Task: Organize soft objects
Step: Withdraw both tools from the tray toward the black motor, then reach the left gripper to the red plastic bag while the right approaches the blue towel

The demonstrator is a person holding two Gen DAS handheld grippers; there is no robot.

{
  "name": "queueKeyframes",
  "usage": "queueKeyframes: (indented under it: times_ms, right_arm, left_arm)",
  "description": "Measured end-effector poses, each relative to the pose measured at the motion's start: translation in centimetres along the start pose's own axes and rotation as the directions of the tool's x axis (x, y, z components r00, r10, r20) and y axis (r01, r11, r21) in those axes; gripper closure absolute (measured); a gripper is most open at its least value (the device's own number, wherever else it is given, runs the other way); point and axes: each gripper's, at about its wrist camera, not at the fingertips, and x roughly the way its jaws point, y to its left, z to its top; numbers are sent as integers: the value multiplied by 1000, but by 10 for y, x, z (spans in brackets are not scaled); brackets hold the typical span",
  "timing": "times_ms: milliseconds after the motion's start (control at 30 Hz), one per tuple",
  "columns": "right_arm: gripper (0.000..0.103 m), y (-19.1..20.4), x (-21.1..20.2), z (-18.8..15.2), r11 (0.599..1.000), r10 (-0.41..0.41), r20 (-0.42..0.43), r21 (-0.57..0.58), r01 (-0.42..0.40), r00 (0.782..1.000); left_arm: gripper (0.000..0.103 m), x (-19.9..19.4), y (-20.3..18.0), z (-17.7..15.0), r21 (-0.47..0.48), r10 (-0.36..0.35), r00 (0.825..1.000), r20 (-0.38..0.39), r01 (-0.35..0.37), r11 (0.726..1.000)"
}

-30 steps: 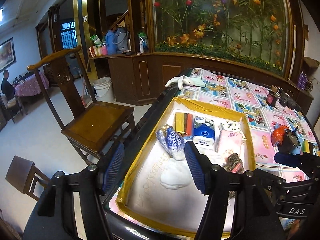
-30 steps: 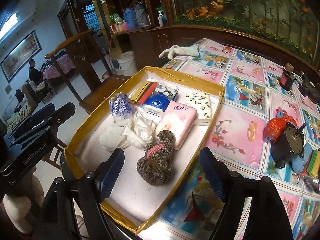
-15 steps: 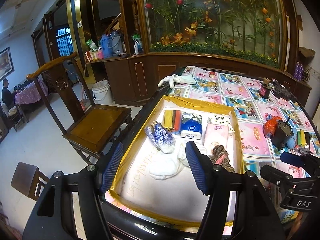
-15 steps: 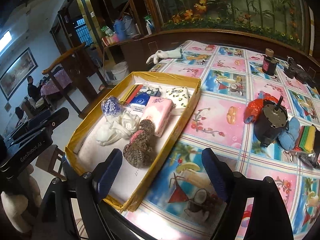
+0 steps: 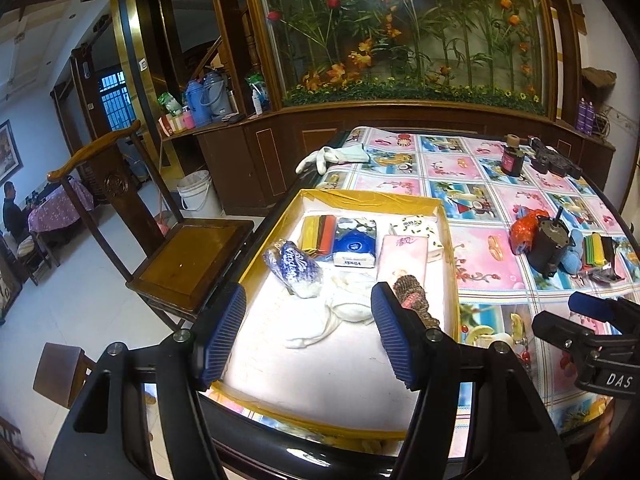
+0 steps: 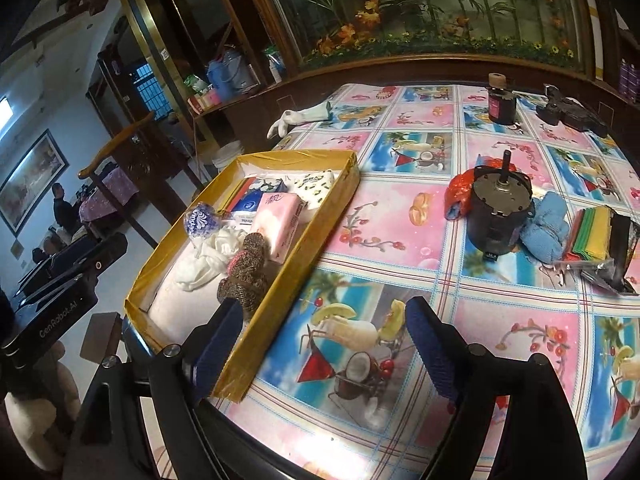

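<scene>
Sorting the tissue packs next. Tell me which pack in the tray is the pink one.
The pink pack is the tissue pack in the yellow tray touching the brown knitted bundle. The blue pack lies to its left, the white leaf-print pack behind it.

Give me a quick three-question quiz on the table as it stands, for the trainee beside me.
1. True or false: the brown knitted roll lies inside the yellow-rimmed tray.
2. Which soft thing sits right beside the dark motor, outside the tray? A) pink tissue pack B) blue cloth bundle C) white glove
3. Fill in: the right claw is open, with only the ______ beneath it.

Key: 1 true. 2 B. 3 tablecloth.
</scene>
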Motion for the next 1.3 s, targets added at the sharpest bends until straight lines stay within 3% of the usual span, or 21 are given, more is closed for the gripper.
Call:
queueKeyframes:
  times_ms: [233, 367, 433, 533, 667, 800, 900, 1100, 1300]
  right_arm:
    - [19, -33, -11, -8, 998, -25, 13, 56, 24, 1000]
    - [19, -61, -26, -9, 994, -73, 30, 84, 70, 997]
    - [19, -80, -35, -8, 988, -116, 41, 109, 111, 992]
    - [19, -106, -49, -7, 973, -181, 51, 157, 171, 982]
    - [19, -135, -63, -9, 946, -260, 50, 215, 244, 964]
    - [19, -151, -67, -8, 927, -299, 43, 252, 279, 953]
    - [19, -156, -66, -2, 918, -311, 42, 272, 289, 949]
    - [19, -159, -46, 18, 938, -248, 38, 259, 230, 968]
    - [19, -165, -15, 57, 956, -78, 77, 290, 53, 994]
  left_arm:
    - [39, -2, -19, -2, 33, -44, 999, -14, 44, 998]
    - [39, -6, -39, -2, 54, -164, 986, -35, 166, 985]
    - [39, -4, -54, -2, 55, -278, 958, -71, 282, 958]
    - [39, 6, -83, -5, 52, -411, 897, -163, 424, 904]
    - [39, 9, -117, -17, 54, -504, 829, -240, 530, 846]
    - [39, 9, -129, -27, 46, -549, 794, -261, 579, 814]
    - [39, 9, -126, -27, 23, -566, 787, -247, 588, 808]
    - [39, 23, -115, -18, -64, -603, 766, -221, 606, 793]
    - [39, 28, -116, -17, -59, -618, 755, -219, 622, 781]
